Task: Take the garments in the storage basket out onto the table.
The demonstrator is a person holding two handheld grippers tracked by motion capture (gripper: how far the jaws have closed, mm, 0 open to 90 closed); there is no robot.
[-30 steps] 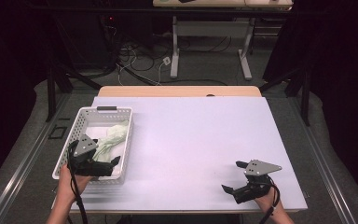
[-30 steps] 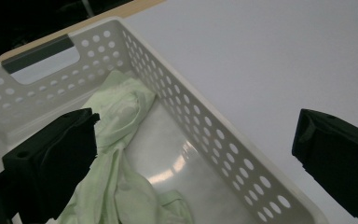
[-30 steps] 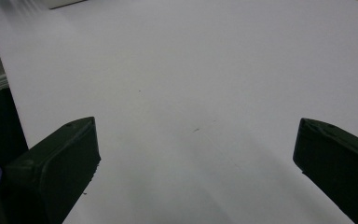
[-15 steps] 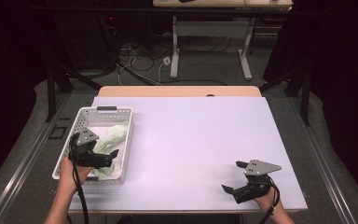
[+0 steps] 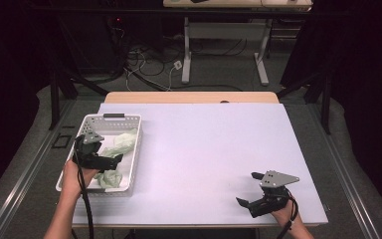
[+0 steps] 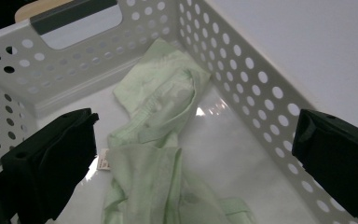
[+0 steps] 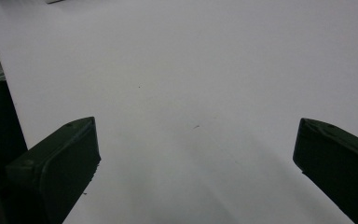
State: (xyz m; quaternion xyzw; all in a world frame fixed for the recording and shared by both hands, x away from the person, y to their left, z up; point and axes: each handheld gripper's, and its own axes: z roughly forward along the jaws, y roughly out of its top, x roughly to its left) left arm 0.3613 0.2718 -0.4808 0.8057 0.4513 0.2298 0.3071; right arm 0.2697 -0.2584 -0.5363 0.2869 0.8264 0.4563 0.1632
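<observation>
The left gripper [image 5: 110, 160] hovers over the basket [image 5: 132, 149] at the frame's left, jaws wide apart above the pale green cloth [image 6: 158, 140] lying crumpled inside. This looks like the reach-in step; next it must drop lower and close on a fold. The right gripper [image 5: 247, 190], also spread, rests at lower right on the bare white desk [image 5: 204, 144]. Dark room beyond, cables on the floor.

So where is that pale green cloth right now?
The green cloth lies crumpled inside the white basket at the table's left side, just under the open left gripper.
</observation>
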